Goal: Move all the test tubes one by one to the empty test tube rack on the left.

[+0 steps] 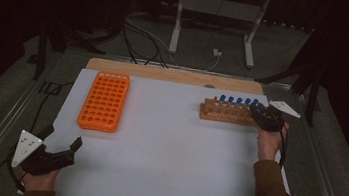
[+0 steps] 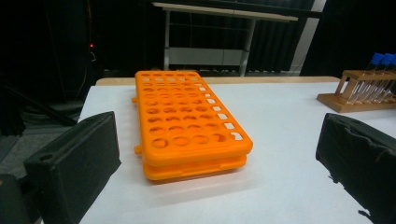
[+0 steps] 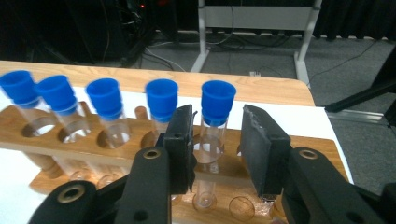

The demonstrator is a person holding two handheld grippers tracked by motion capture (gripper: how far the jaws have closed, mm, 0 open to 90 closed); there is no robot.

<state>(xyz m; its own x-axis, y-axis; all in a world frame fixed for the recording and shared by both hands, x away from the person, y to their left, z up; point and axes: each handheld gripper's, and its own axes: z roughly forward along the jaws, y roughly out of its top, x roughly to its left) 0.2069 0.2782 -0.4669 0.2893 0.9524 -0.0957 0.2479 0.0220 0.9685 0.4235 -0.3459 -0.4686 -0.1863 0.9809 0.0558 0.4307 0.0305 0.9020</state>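
Right gripper (image 3: 217,140) jaws straddle end tube (image 3: 215,121), gap visible | left gripper (image 2: 210,158) wide apart, facing orange rack (image 2: 187,126)

A lab: capped test tubes (image 3: 217,126) in a wooden rack (image 1: 226,113), dark curtains behind.

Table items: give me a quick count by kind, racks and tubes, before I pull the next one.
Blue-capped test tubes: 5, all standing in the wooden rack
Wooden rack: 1
Orange rack: 1, no tubes in its holes
Total: 7
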